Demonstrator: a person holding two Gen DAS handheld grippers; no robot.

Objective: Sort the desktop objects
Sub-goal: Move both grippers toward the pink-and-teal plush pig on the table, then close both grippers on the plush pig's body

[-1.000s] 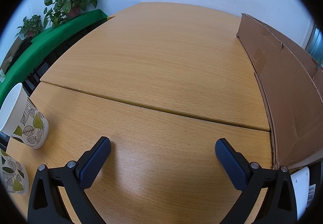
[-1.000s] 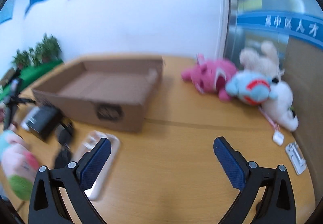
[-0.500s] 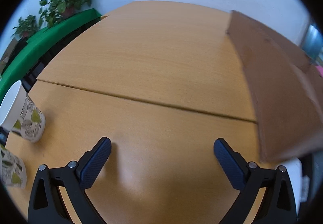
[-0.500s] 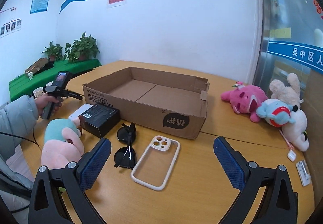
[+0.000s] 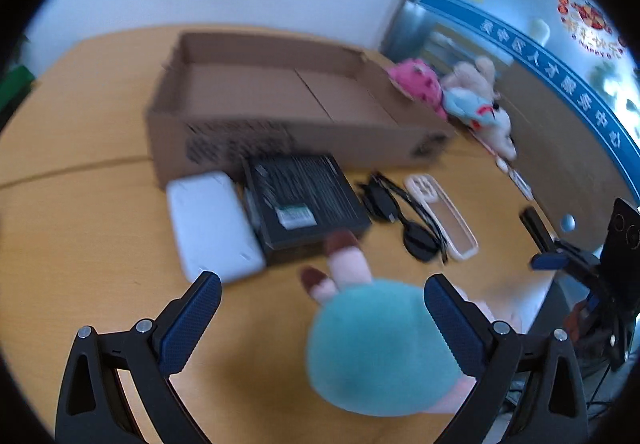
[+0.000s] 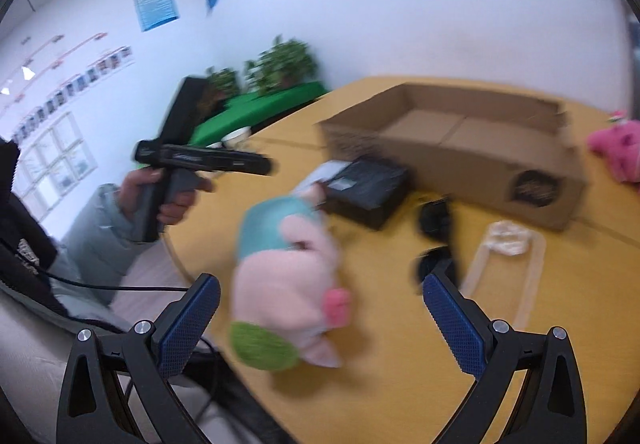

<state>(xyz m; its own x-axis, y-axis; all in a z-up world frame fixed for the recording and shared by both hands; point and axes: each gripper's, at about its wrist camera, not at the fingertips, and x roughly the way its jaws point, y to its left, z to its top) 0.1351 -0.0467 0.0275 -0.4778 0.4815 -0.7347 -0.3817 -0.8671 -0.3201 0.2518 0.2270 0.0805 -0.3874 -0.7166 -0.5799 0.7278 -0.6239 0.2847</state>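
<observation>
Now your left gripper [image 5: 318,318] and right gripper [image 6: 320,318] both hang spread wide over the plush toy [image 5: 380,348], near the cardboard box [image 5: 280,132].

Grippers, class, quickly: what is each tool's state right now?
Left gripper: open, holding nothing.
Right gripper: open, holding nothing.
</observation>
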